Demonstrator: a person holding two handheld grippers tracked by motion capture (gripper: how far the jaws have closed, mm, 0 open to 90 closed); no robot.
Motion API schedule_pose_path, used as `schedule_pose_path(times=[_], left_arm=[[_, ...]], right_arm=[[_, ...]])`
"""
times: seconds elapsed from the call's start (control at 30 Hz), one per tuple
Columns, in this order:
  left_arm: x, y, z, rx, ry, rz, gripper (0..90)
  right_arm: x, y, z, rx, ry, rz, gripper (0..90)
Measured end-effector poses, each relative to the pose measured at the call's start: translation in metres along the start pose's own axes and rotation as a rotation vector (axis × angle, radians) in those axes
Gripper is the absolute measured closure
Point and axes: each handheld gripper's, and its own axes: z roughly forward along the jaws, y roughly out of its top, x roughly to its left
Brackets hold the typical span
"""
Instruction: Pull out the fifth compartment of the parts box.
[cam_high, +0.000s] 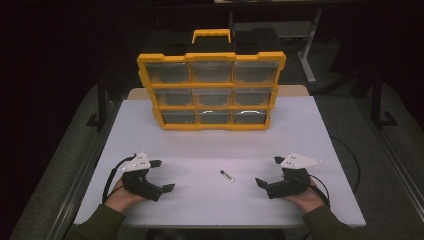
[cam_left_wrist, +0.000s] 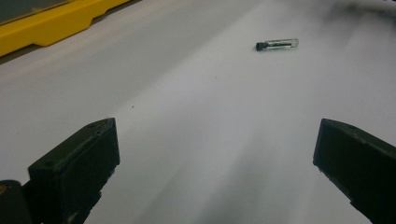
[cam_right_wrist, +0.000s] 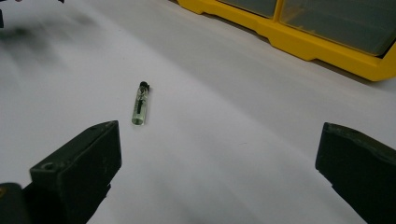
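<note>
A small clear vial (cam_high: 227, 175) with a black cap is lying on its side on the white table (cam_high: 300, 130), between the two grippers and a little nearer the table's near edge than its middle. Open tabletop is lying all around it, with nothing touching it. The left gripper (cam_high: 158, 176) is resting at the near left, its jaws spread wide and holding nothing; in the left gripper view the vial (cam_left_wrist: 277, 45) is sitting well ahead of the jaws. The right gripper (cam_high: 268, 171) is resting at the near right, jaws likewise spread and empty, with the vial (cam_right_wrist: 140, 103) lying just ahead of its left jaw. At the far side a yellow drawer organizer (cam_high: 211, 91) is standing upright, well apart from the vial, blocking only the far edge.
</note>
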Motion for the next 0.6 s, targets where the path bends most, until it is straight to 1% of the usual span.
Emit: schedule_pose_path(times=[0.07, 0.1, 0.23, 0.3, 0.33, 0.43, 0.6], left_arm=[[-0.0001, 0.0, 0.0, 0.0, -0.002, -0.002, 0.0], [-0.0011, -0.0002, 0.0006, -0.003, -0.009, -0.012, 0.0], [0.0002, 0.0001, 0.0007, -0.002, -0.011, -0.017, 0.0], [-0.0003, -0.0008, -0.0002, -0.001, -0.01, -0.025, 0.0], [-0.0001, -0.0011, -0.0009, -0.003, -0.008, -0.021, 0.0], [-0.0001, -0.0017, -0.0013, -0.007, -0.007, -0.026, 0.0], [0.0004, -0.0037, 0.0004, 0.003, -0.014, -0.026, 0.1]], right_arm=[[0.0004, 0.0, 0.0004, 0.005, -0.001, -0.004, 0.0], [0.0005, 0.0, 0.0007, 0.006, 0.001, -0.003, 0.0], [0.0003, 0.0002, 0.0013, 0.011, 0.003, -0.005, 0.0], [-0.0005, 0.0011, 0.002, 0.003, 0.007, 0.005, 0.0], [-0.0005, 0.0017, 0.0025, 0.002, 0.007, 0.01, 0.0], [-0.0007, 0.0016, 0.0033, 0.005, 0.006, -0.001, 0.0], [-0.0001, 0.0051, 0.0042, 0.002, 0.0, -0.005, 0.0]])
